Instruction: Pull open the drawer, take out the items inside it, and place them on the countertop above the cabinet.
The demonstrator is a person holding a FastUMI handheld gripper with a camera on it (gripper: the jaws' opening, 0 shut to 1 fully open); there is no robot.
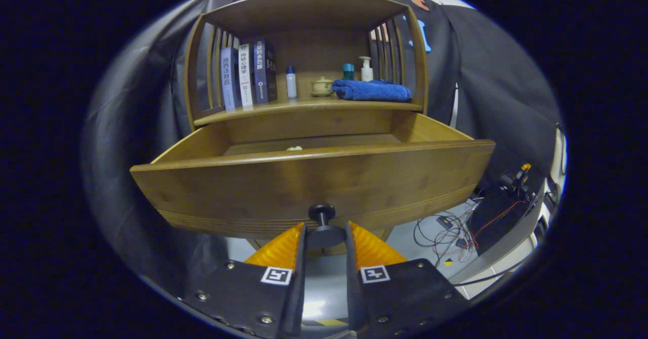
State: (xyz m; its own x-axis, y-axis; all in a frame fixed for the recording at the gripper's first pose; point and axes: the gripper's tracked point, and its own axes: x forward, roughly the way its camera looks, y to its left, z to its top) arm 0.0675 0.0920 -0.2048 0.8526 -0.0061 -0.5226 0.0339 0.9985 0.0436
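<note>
Between the fingertips of the gripper (326, 236) sits the dark knob (324, 224) on the drawer (314, 182) front, w/ both fingers pressing its flat disc from left & right, so jaws are clamped on the knob. Drawer is already pulled well out toward the near side, its floor open to view from above. One small pale item (294, 148) lies on that floor, far side, a bit left of centre; too small to say what it is, & can't tell if anything else hides behind the tall front panel. Countertop (309, 105) just above, beyond the drawer, carries books (248, 76) at left, a small bottle (291, 82), a lidded cup (322, 86) & a folded blue towel (372, 90) at right; bare wood shows near its front edge. Step in hand, by my read: end of the pull-open. Next move prob calls for letting go of the knob, lifting up over the front panel, then reaching down into the drawer for the pale item.
</note>
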